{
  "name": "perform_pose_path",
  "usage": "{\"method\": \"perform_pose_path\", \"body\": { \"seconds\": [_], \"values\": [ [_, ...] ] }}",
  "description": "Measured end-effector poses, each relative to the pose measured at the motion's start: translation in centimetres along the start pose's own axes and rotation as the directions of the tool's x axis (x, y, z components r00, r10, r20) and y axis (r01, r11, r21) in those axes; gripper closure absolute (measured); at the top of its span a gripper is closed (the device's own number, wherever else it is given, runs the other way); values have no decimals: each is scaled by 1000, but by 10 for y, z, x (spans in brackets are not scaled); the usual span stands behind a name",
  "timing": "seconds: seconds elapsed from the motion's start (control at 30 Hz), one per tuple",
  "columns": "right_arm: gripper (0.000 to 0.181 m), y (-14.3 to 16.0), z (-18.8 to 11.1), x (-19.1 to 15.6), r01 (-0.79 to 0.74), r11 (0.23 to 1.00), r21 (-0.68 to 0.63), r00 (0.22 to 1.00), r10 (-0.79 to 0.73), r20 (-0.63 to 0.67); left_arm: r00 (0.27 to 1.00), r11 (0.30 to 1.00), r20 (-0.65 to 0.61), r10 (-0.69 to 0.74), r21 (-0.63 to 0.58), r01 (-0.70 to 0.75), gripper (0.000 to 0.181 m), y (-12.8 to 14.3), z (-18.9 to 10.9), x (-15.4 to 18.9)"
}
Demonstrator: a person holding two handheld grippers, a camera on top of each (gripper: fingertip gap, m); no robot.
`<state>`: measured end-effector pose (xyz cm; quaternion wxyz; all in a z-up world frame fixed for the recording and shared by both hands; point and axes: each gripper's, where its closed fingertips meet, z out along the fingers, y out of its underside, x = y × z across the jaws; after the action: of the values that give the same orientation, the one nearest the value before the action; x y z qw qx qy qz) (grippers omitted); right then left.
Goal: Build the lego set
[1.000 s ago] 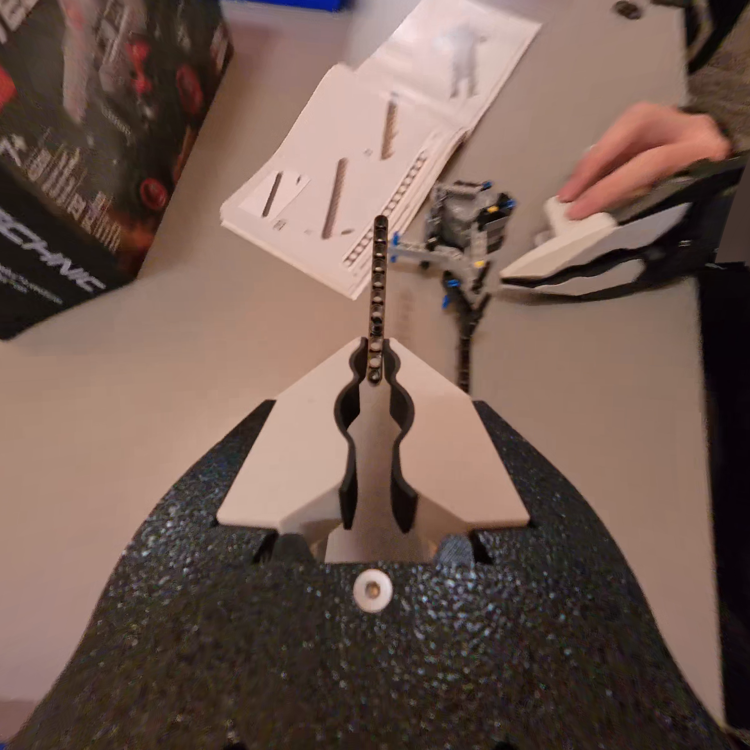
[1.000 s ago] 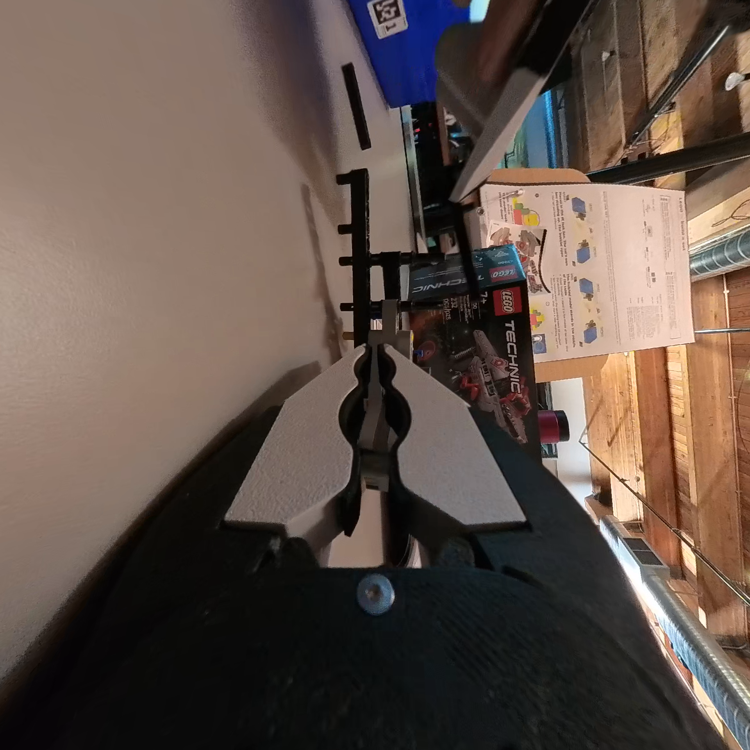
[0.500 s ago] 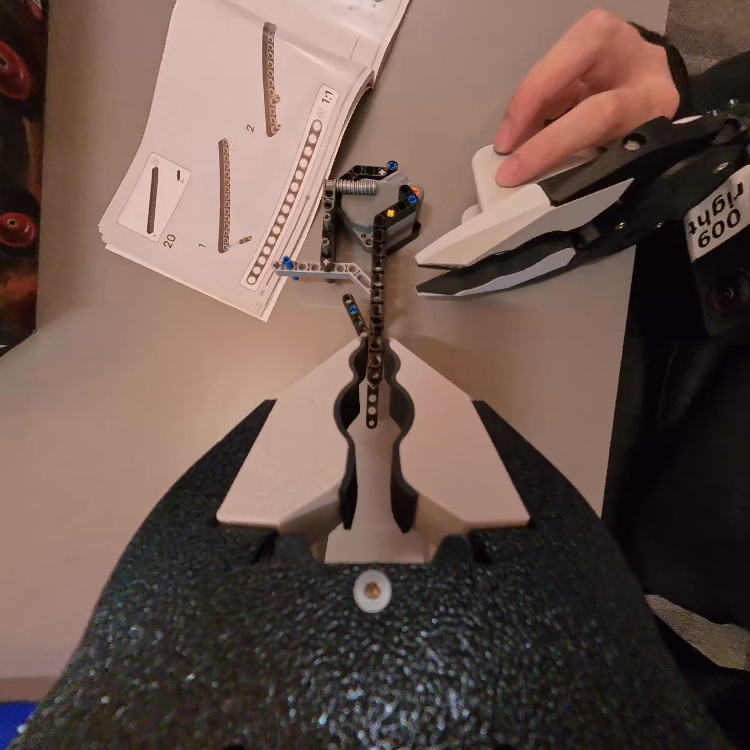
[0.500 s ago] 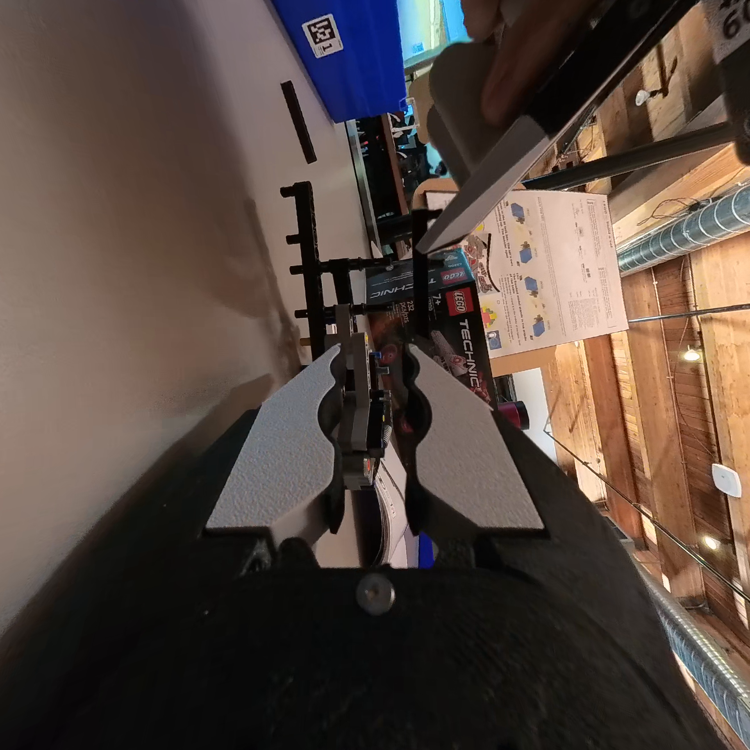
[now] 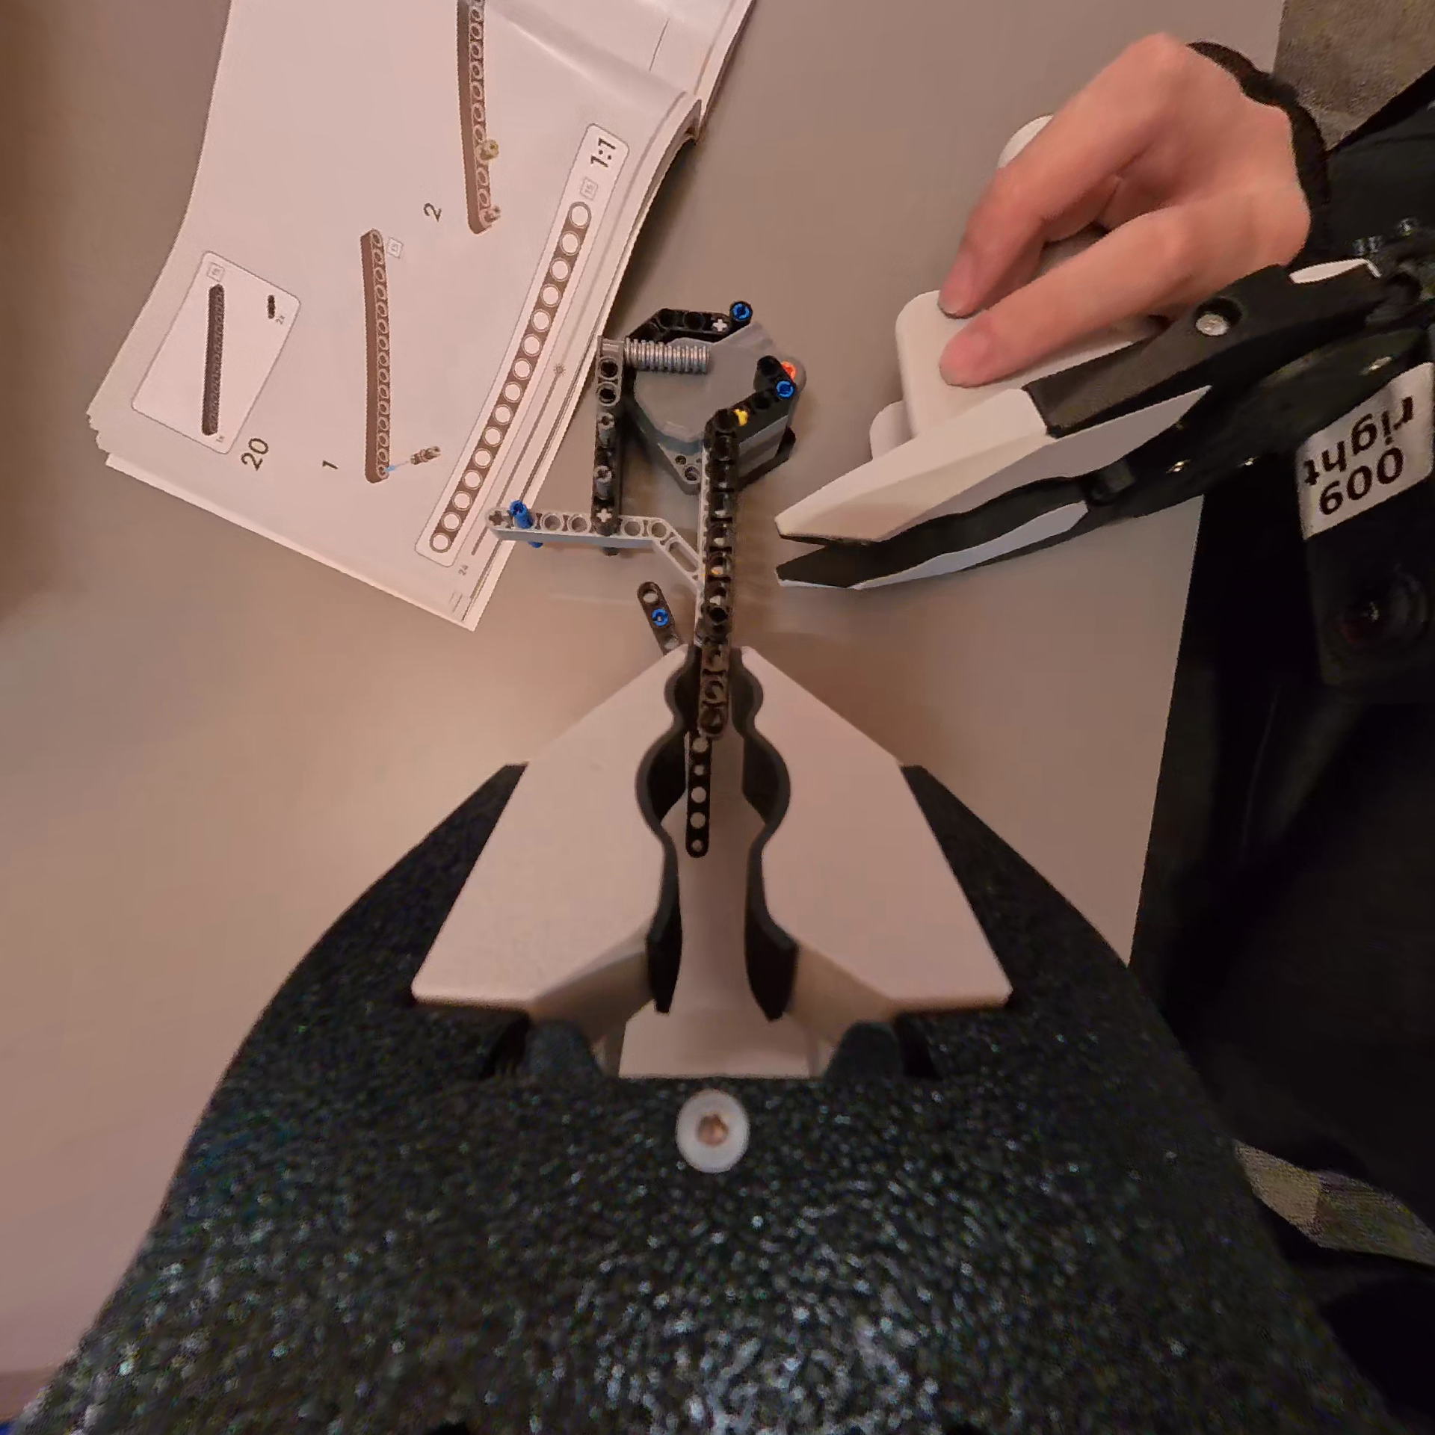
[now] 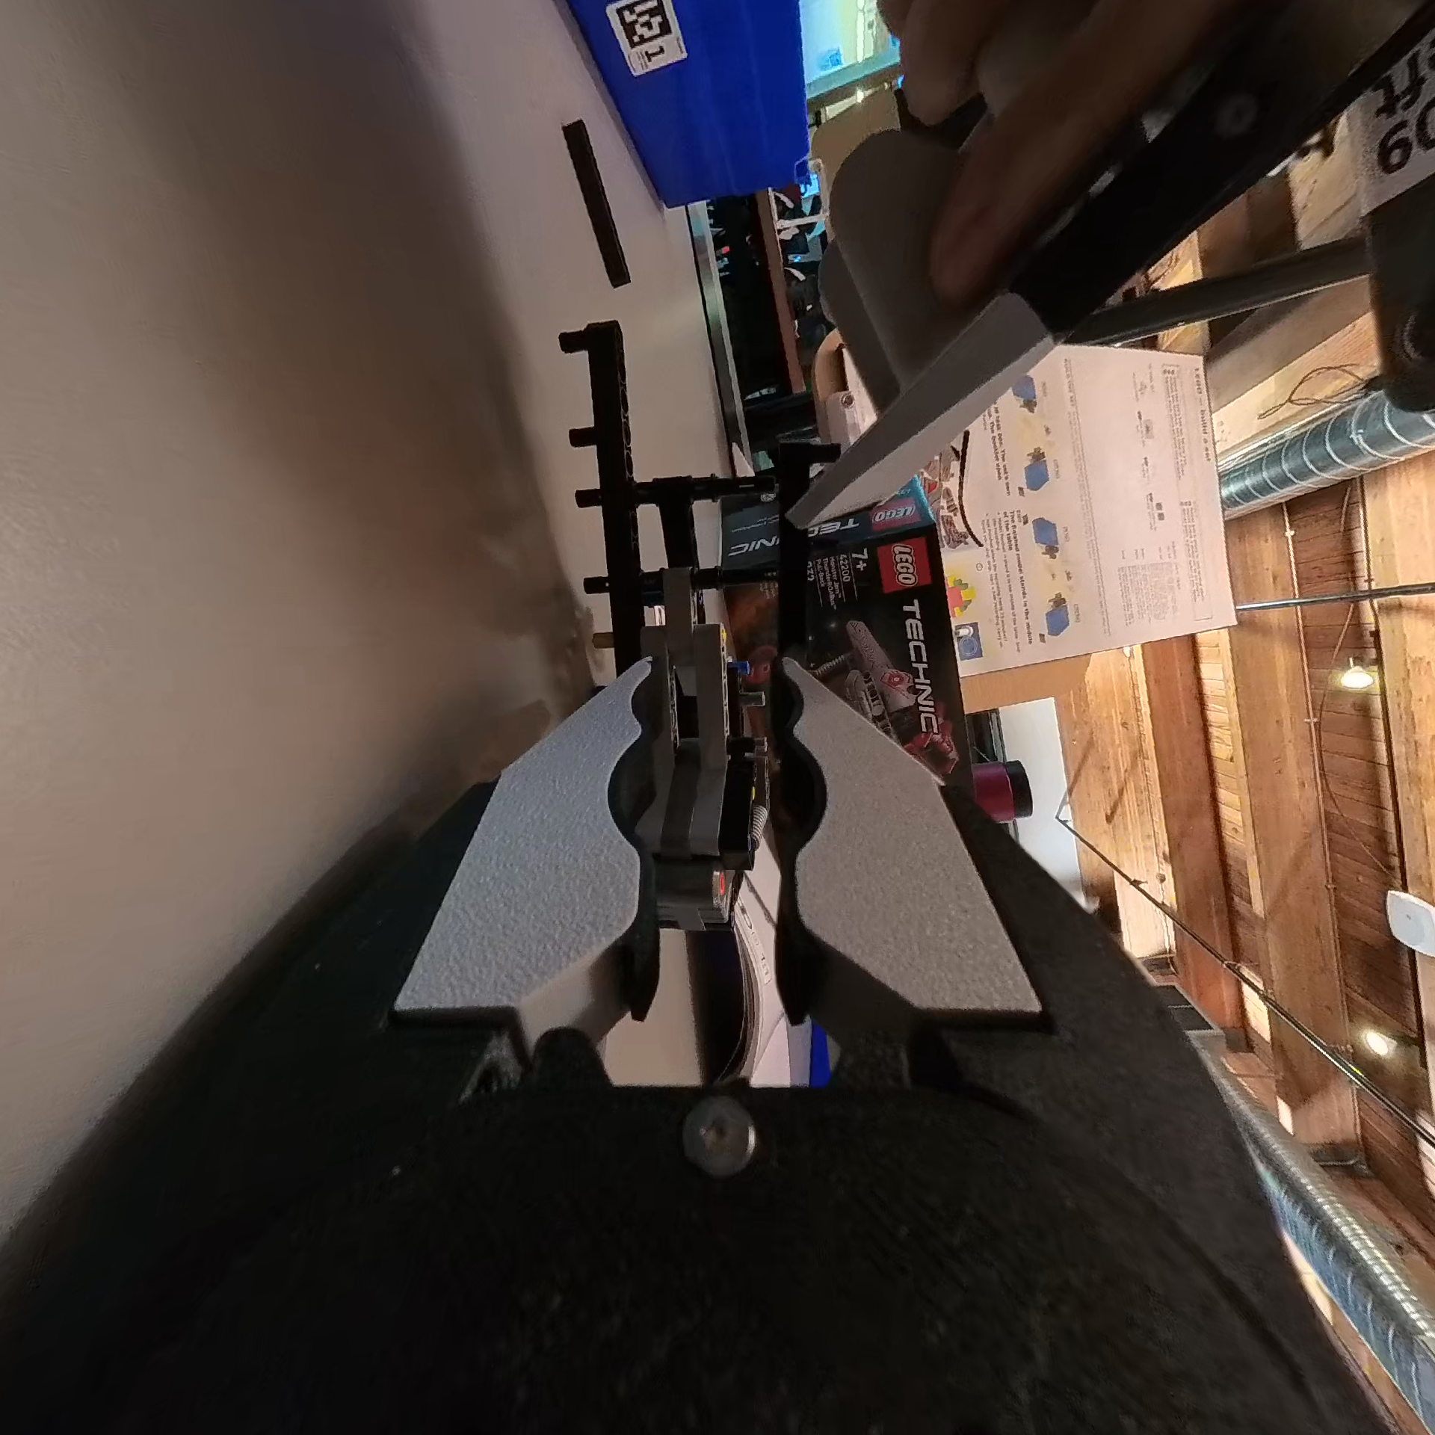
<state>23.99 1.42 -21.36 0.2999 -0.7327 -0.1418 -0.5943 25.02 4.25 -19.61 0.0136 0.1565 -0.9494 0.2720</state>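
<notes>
In the left wrist view our left gripper (image 5: 710, 660) is pinched tight on a long black beam (image 5: 716, 606), near its back end. The beam pokes out over the lego model (image 5: 683, 435) lying on the desk (image 5: 233, 738) beside the booklet (image 5: 373, 256). It looks light and stiff, so we think holding its flat sides is best. In the right wrist view our right gripper (image 6: 710, 683) has its fingers apart around the model's grey block (image 6: 691, 784), not squeezing it. The model looks easy to pop apart, so we should grip that solid block.
</notes>
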Motion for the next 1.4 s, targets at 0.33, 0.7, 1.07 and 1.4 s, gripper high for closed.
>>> {"method": "perform_pose_path", "body": {
  "seconds": [0.33, 0.7, 1.07, 1.4],
  "values": [
    [159, 1, 3, -2, -15, 1000, -5, 1000, 16, 13, 1000, 1000, 1, -18, -3, 18, 176, -2, 3, 0],
    [160, 1, 12, -6, -17, 1000, -11, 1000, 17, 18, 1000, 1000, 6, -5, -6, 5, 176, -4, 5, 1],
    [161, 1, 13, -6, -14, 1000, -19, 1000, 14, 19, 1000, 998, 22, -21, -56, 22, 177, 0, 2, 5],
    [161, 2, 12, -5, -13, 1000, -24, 1000, 14, 15, 997, 995, 48, -55, -82, 58, 176, 5, -1, 6]
  ]
}}
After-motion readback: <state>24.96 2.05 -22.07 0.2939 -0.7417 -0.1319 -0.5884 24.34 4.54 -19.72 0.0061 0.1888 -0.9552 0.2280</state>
